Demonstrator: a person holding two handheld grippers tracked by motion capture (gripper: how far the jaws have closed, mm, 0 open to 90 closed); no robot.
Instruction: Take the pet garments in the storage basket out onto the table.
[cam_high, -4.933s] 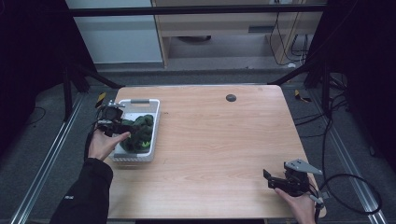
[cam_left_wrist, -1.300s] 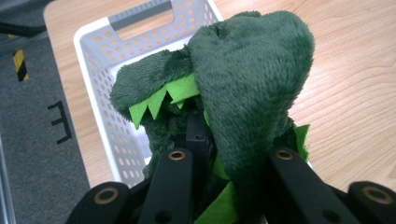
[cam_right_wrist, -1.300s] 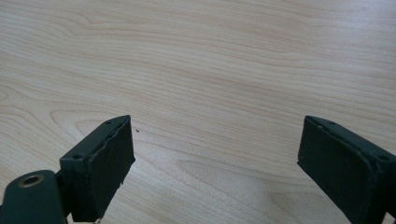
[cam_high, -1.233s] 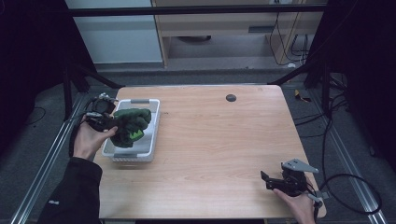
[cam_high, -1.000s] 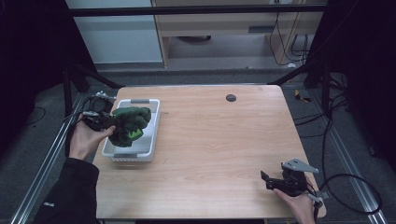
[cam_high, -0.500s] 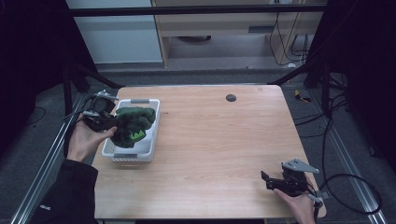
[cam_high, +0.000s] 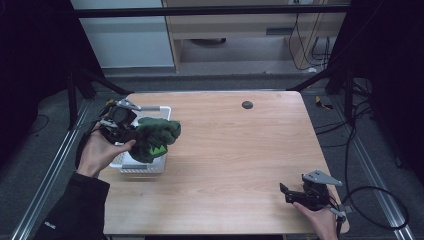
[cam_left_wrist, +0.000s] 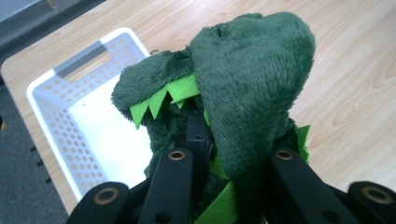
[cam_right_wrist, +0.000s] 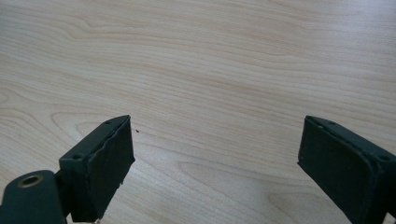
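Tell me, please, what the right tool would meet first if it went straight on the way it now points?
Probably nothing soon: the right tool, jaws open, points left across bare table. Its own view shows wood ahead. Much farther on lies the white basket, though depth is unclear.

A dark green plush toy (cam_high: 153, 138) with bright green felt teeth hangs clamped in the left hand-held gripper (cam_high: 120, 126), lifted above the white perforated basket (cam_high: 141, 166) at the counter's (cam_high: 240, 160) left edge.
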